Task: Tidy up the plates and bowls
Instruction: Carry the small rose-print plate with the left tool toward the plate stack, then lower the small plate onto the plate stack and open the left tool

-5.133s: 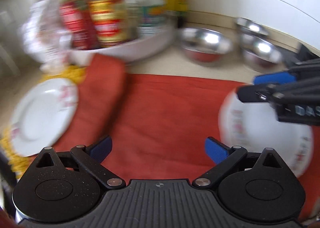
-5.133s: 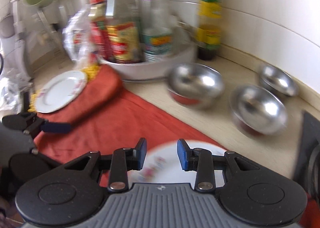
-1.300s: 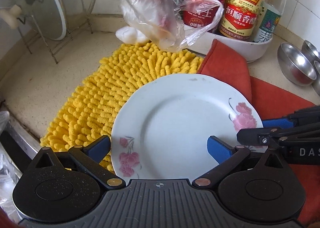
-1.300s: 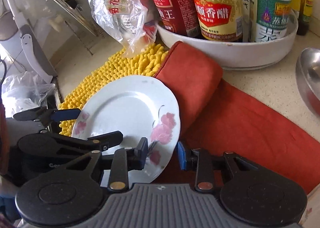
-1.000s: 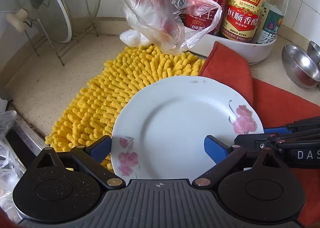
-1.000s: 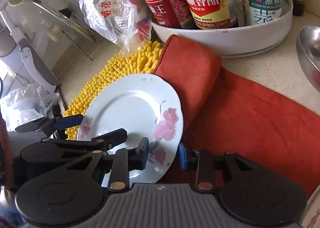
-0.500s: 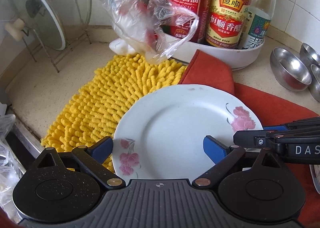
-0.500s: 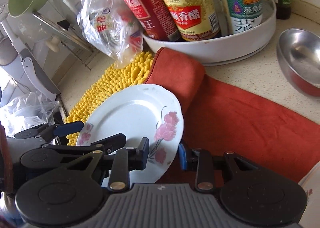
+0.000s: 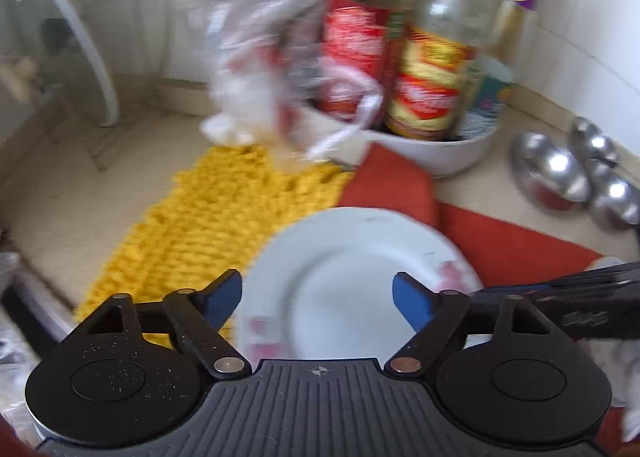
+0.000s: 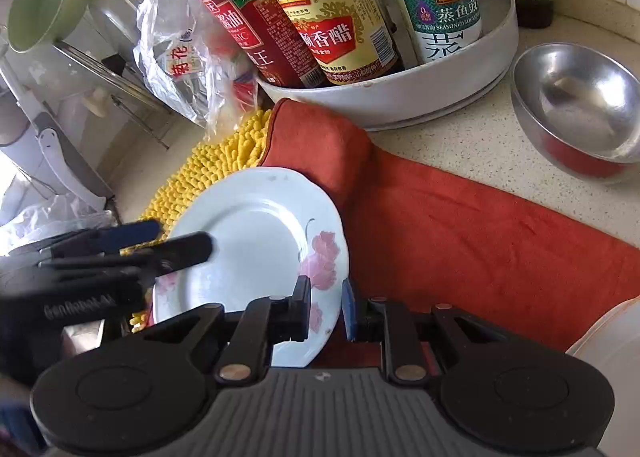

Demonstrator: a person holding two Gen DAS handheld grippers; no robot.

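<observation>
Speckled beige counter (image 10: 480, 145) carries a red cloth (image 10: 460, 241) and a yellow chenille mat (image 10: 224, 161). White flowered plate (image 10: 256, 241) sits tilted over both, its rim between the nearly closed fingers of the right tool (image 10: 326, 313). Left tool (image 9: 318, 293), jaws wide apart and holding nothing, hovers over the plate. Steel bowl (image 10: 580, 105) stands well apart.

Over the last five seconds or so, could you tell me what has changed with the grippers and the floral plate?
Both grippers swung left from the red cloth to the floral plate. The right gripper narrowed onto its rim and seems to be lifting it; the left gripper stays open, straddling it. The steel bowls and the bottle tray have not moved.
</observation>
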